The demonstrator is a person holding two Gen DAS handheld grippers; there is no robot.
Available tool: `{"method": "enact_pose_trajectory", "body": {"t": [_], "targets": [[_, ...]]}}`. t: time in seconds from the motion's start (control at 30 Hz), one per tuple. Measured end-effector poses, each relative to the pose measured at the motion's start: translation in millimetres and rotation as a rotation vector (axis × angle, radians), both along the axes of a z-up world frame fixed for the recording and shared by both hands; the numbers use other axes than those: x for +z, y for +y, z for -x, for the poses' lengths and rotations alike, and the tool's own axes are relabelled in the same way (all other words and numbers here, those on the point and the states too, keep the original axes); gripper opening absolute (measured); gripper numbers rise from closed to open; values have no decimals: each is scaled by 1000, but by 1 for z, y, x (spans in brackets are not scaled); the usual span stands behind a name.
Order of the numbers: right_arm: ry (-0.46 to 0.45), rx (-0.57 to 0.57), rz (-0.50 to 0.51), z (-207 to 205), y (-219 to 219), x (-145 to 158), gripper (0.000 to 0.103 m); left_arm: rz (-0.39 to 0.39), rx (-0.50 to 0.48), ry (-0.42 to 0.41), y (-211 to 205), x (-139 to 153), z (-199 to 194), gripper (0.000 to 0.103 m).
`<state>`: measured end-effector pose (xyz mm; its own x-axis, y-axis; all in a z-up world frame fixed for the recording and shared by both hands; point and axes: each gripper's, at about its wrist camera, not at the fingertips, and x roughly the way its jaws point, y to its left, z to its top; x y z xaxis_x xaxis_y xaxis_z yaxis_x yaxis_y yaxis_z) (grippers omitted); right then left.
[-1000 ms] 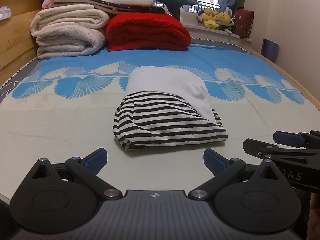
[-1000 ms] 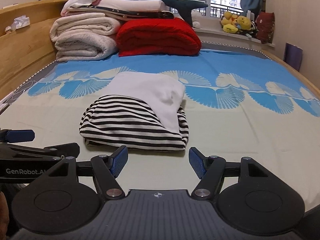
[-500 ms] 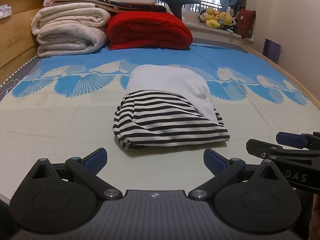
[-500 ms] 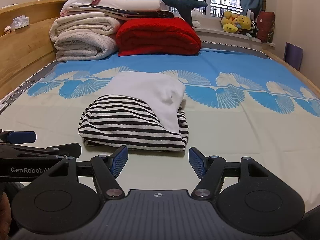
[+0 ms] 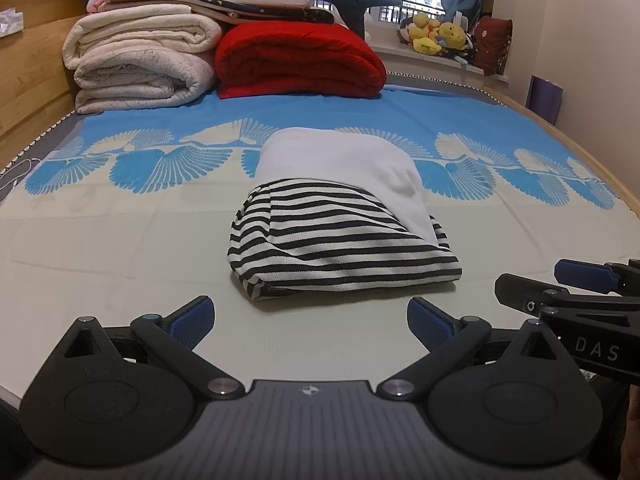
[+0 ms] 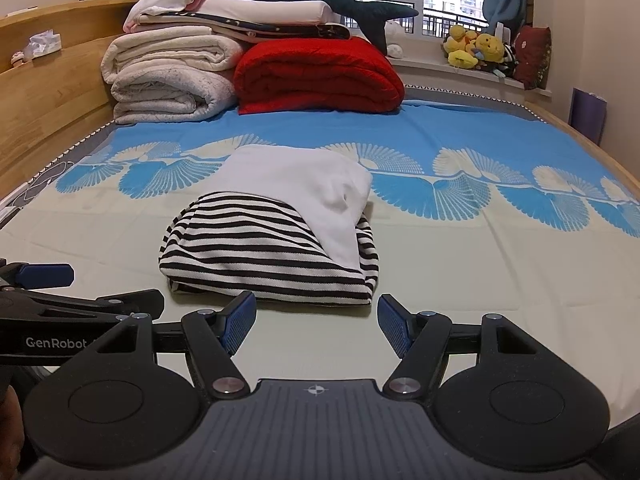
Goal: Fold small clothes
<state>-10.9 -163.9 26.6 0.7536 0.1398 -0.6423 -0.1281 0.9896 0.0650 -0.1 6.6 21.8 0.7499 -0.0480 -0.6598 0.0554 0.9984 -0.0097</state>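
Note:
A folded black-and-white striped garment [image 5: 340,248] with a white part [image 5: 340,164] lying over its far side rests in the middle of the bed. It also shows in the right wrist view [image 6: 260,256]. My left gripper [image 5: 310,320] is open and empty, just short of the garment's near edge. My right gripper [image 6: 316,320] is open and empty, also just short of that edge. The right gripper appears at the right of the left wrist view [image 5: 568,288], and the left gripper at the left of the right wrist view [image 6: 60,292].
Folded white quilts [image 5: 140,60] and a red blanket [image 5: 300,64] are stacked at the far end of the bed. A wooden headboard [image 6: 48,92] runs along the left. Plush toys [image 6: 476,52] sit on the window sill. The blue and cream sheet [image 5: 120,240] surrounds the garment.
Both grippers have drifted very slightly; the view shifts a little. The garment has not moved and both grippers stay open.

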Motion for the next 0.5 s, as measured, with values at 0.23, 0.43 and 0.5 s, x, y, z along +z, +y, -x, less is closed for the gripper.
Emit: {"method": "enact_pose_trajectory", "body": {"t": [0.23, 0.43, 0.5], "targets": [[-1, 1, 1, 0, 0, 0, 69, -5, 2, 1, 0, 0, 0, 103], [-2, 2, 4, 0, 0, 1, 69, -11, -1, 2, 1, -2, 0, 103], [-2, 3, 3, 0, -1, 2, 69, -14, -3, 0, 1, -1, 0, 103]]}}
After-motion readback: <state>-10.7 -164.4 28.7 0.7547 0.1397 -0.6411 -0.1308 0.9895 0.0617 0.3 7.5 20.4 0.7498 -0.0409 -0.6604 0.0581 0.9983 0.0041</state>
